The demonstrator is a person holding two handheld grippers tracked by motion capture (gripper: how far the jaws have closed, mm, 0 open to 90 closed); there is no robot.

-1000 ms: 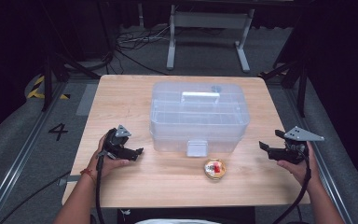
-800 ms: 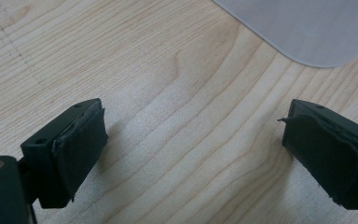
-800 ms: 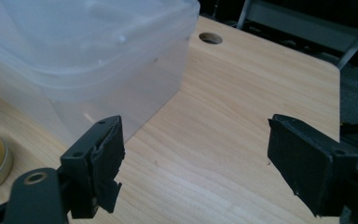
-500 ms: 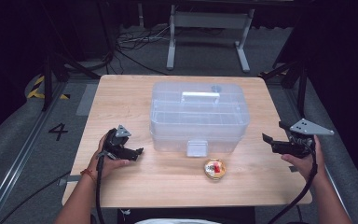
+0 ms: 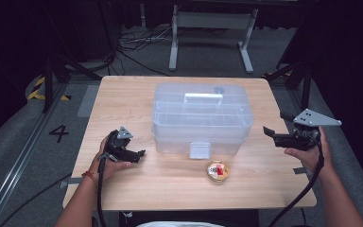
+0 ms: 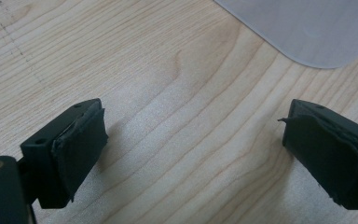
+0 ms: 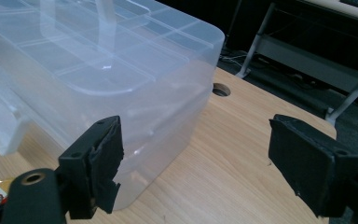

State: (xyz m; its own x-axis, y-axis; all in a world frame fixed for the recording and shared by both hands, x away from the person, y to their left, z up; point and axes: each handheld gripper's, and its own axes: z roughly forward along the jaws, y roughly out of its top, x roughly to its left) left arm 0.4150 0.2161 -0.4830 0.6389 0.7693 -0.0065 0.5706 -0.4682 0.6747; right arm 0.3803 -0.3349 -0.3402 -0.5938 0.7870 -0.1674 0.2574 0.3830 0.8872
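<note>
right hand-held gripper (image 5: pixel 270 134) rose; one box (image 5: pixel 202 118), one tin (image 5: pixel 217 170).

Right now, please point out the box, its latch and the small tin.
box (image 5: pixel 202 113), high view, on the clear lid beside the handle.
latch (image 5: pixel 200 150), high view, on the front flap.
tin (image 5: pixel 217 170), high view, on its round top.

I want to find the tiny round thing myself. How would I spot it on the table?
Start at the big clear plastic box in the middle of the wooden table. Look just in front of its front latch, toward the person. The small round tin there is gold-rimmed with red and white on top.
</note>
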